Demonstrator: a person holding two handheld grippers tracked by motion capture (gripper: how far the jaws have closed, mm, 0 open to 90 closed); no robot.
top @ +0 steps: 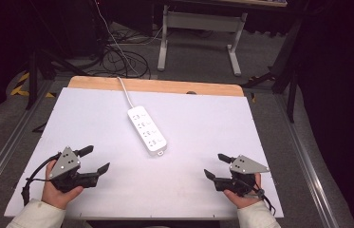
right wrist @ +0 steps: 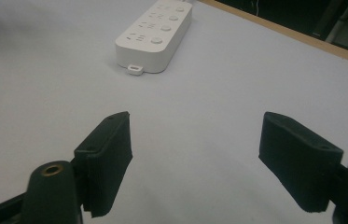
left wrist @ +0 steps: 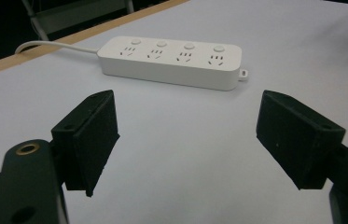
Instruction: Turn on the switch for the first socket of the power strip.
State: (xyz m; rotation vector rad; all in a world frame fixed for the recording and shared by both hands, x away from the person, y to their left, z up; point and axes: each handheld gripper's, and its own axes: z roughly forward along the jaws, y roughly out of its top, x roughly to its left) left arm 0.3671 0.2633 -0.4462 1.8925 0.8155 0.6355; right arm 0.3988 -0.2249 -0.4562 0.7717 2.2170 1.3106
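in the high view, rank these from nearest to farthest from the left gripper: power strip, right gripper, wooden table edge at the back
1. Power strip, mid-table, ahead and to the right of the left gripper.
2. Right gripper, across the table's near edge.
3. Wooden table edge, along the far side.

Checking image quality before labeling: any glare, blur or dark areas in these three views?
High view: table evenly lit, surroundings dark, no glare. Left gripper view: power strip fairly sharp, socket holes readable. Right gripper view: power strip softer, image dimmer.
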